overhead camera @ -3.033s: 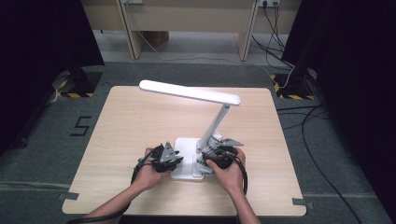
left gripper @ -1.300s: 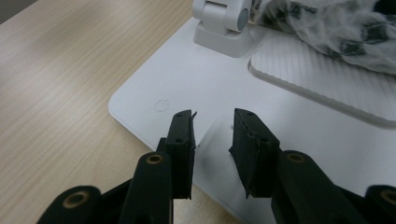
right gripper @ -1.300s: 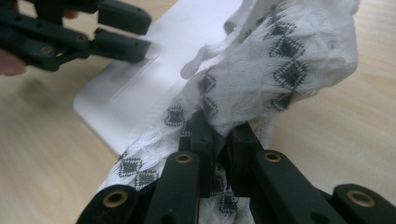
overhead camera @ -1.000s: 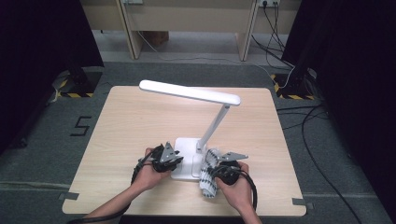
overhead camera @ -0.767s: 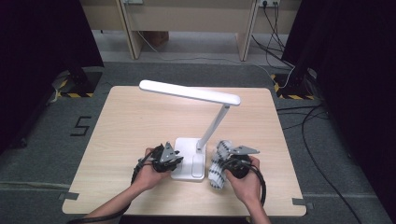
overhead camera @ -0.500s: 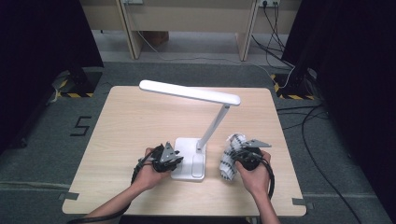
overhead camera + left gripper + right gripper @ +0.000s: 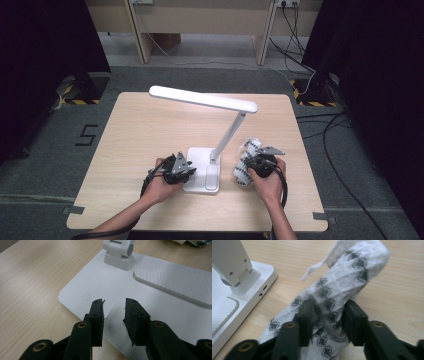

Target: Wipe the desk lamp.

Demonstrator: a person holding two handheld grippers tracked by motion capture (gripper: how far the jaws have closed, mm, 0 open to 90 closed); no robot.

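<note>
Wiping looked finished: right gripper [image 7: 328, 315], jaws just opening, loosely straddled the cloth [image 7: 342, 287] at the lamp base's [image 7: 160, 290] three o'clock; left gripper [image 7: 113, 315] rested released on it.

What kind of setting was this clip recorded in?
Probably a lab or studio recording bay, not a home. A lone wooden table stands on grey carpet, black curtains hang on both sides, hazard-striped tape and a taped numeral mark the floor, and cables trail across it.
</note>
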